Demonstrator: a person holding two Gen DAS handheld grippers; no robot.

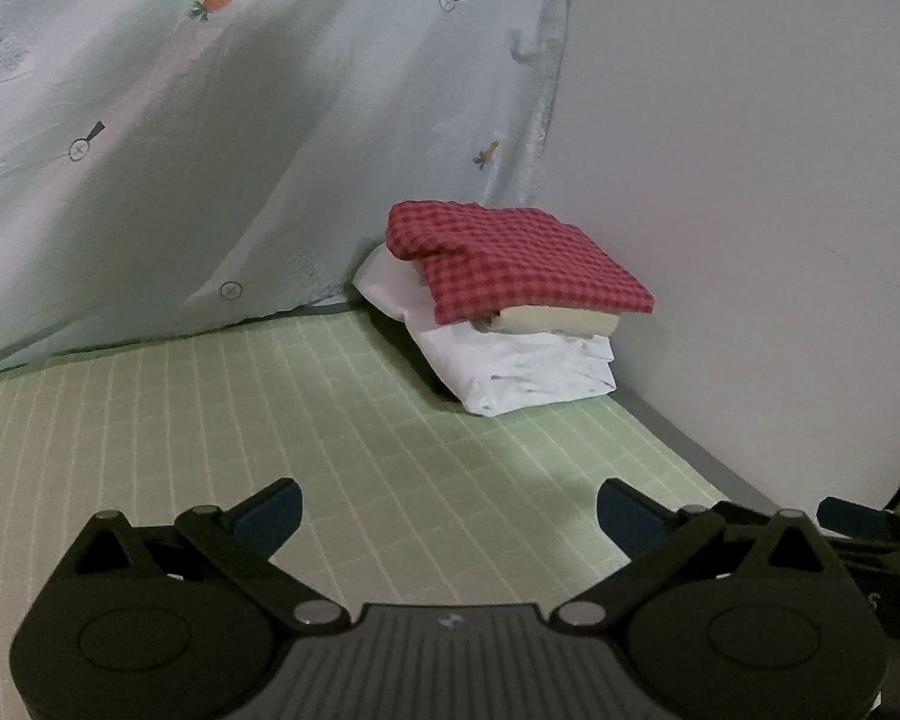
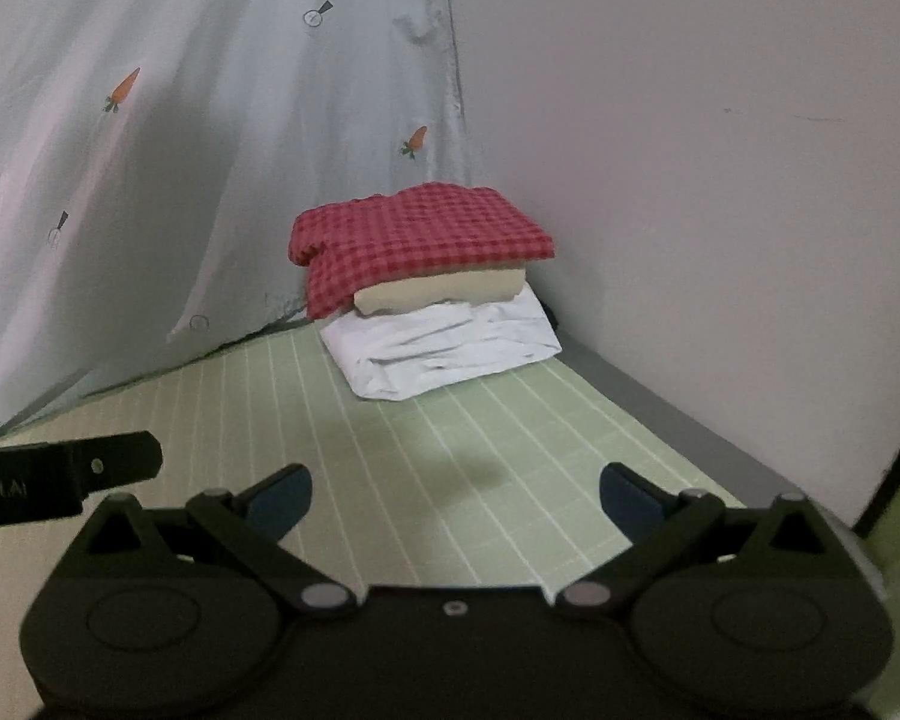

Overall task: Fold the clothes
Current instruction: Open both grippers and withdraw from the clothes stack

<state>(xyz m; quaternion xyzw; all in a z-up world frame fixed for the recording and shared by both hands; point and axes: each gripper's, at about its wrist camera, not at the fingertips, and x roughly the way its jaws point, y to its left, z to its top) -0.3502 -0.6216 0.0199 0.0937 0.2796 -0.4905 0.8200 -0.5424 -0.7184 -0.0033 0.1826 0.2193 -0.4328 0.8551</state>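
A stack of folded clothes sits in the far corner of the green grid mat (image 1: 330, 420) (image 2: 450, 450): a red checked garment (image 1: 510, 258) (image 2: 420, 234) on top, a cream one (image 1: 558, 321) (image 2: 444, 291) under it, a white one (image 1: 522, 369) (image 2: 444, 351) at the bottom. My left gripper (image 1: 450, 510) is open and empty above the mat, well short of the stack. My right gripper (image 2: 456, 501) is open and empty too, beside the left one, whose body (image 2: 60, 474) shows at the left of the right wrist view.
A pale curtain with carrot prints (image 1: 210, 150) (image 2: 180, 150) hangs behind the mat on the left. A plain white wall (image 1: 750, 180) (image 2: 720, 180) bounds the right side. A grey border strip (image 1: 690, 444) (image 2: 660, 402) runs along the mat's right edge.
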